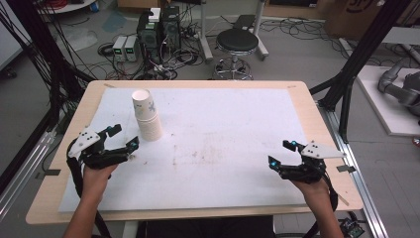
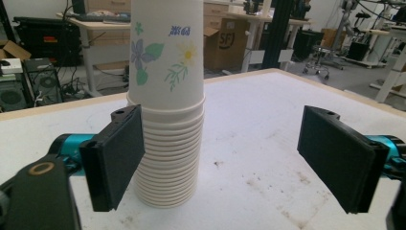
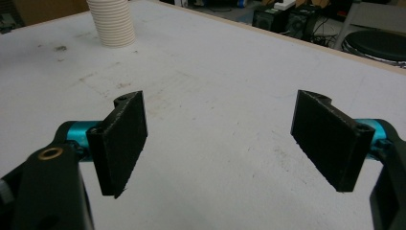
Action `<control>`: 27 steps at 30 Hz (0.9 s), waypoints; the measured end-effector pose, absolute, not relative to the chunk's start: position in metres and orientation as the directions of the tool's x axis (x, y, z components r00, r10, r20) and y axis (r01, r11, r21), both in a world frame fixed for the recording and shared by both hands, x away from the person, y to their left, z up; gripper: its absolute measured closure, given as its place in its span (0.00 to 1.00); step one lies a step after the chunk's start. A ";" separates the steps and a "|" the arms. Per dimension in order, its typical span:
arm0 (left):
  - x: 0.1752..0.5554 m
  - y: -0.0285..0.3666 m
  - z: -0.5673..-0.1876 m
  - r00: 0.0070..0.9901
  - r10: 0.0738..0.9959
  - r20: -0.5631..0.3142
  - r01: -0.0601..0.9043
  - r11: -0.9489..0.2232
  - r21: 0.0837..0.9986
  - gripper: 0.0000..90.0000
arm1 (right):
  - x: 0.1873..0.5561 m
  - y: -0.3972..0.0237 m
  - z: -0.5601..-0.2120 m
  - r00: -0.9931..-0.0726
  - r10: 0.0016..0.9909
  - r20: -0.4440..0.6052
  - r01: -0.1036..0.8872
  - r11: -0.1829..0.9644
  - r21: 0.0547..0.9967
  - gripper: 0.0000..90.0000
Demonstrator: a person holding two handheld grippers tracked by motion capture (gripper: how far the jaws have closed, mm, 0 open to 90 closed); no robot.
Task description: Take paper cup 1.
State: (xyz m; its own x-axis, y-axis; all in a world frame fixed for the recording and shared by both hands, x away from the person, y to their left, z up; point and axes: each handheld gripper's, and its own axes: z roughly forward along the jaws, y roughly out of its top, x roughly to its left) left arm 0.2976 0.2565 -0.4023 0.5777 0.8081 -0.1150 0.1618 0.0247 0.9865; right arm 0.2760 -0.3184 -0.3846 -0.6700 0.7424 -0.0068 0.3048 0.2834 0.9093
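Cups first: your stack of paper cups [image 1: 147, 115] stands upright on the white mat [image 1: 223, 148], toward the far left part of it. The top cup has a flower print and sits well proud of the nested rims below.

Your left gripper [image 1: 123, 137] is just beside the stack, on its near left side, pointing at it. Its jaws are spread wide, nothing between them yet. In the left gripper view the stack [image 2: 166, 103] sits right behind the left-hand jaw, partly covered by that jaw's pad at its lower rims, so it's off-centre in the gap and not in the middle of it. Can't tell if that pad touches the rims or just overlaps them in the view. The other jaw is well clear of the stack, with bare mat [image 2: 258, 158] between.

Your right gripper [image 1: 281, 153] is well apart from the stack, over the near right part of the mat, jaws also spread wide and holding nothing. In the right gripper view the base of the stack [image 3: 113, 22] shows far off at upper left, beyond the left-hand jaw, with stained mat [image 3: 215, 124] between the jaws.

Mat lies on a wooden table [image 1: 317, 124]. Your hands come in from the near edge.
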 end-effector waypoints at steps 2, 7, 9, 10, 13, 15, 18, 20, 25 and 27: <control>0.298 0.257 -0.401 0.580 0.807 -0.113 0.160 0.022 0.987 0.18 | 0.276 -0.320 -0.385 -0.666 0.746 -0.004 0.307 0.279 0.910 0.23; 0.302 0.258 -0.388 0.579 0.808 -0.105 0.143 0.026 0.989 0.19 | 0.276 -0.320 -0.383 -0.662 0.749 -0.005 0.304 0.275 0.912 0.23; 0.306 0.259 -0.381 0.584 0.804 -0.113 0.131 0.044 0.990 0.18 | 0.276 -0.319 -0.383 -0.665 0.747 -0.007 0.304 0.279 0.911 0.23; 0.307 0.259 -0.378 0.584 0.805 -0.106 0.120 0.044 0.992 0.18 | 0.277 -0.318 -0.383 -0.668 0.744 -0.009 0.301 0.281 0.911 0.23; 0.311 0.258 -0.372 0.590 0.802 -0.093 0.113 0.032 0.993 0.17 | 0.277 -0.317 -0.383 -0.669 0.743 -0.011 0.300 0.284 0.911 0.23; 0.314 0.257 -0.369 0.590 0.803 -0.091 0.115 0.029 0.993 0.17 | 0.277 -0.317 -0.383 -0.670 0.743 -0.011 0.300 0.284 0.911 0.23; 0.317 0.257 -0.366 0.586 0.804 -0.098 0.128 0.028 0.991 0.17 | 0.277 -0.317 -0.383 -0.672 0.740 -0.010 0.301 0.285 0.910 0.23; 0.324 0.256 -0.360 0.586 0.804 -0.102 0.143 0.021 0.989 0.17 | 0.277 -0.316 -0.383 -0.672 0.741 -0.008 0.304 0.285 0.909 0.23; 0.336 0.251 -0.347 0.592 0.802 -0.085 0.155 -0.010 0.988 0.17 | 0.277 -0.316 -0.383 -0.673 0.740 -0.009 0.303 0.286 0.909 0.23; 0.342 0.250 -0.343 0.595 0.800 -0.080 0.159 -0.019 0.987 0.17 | 0.277 -0.316 -0.383 -0.674 0.738 -0.010 0.301 0.288 0.909 0.23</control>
State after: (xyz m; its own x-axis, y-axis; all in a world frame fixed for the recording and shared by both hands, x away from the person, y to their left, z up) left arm 0.3416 0.2495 -0.3425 0.5947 0.7999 -0.0801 0.1586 -0.0190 0.9872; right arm 0.2773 -0.3156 -0.3828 -0.6742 0.7385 -0.0103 0.3011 0.2876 0.9092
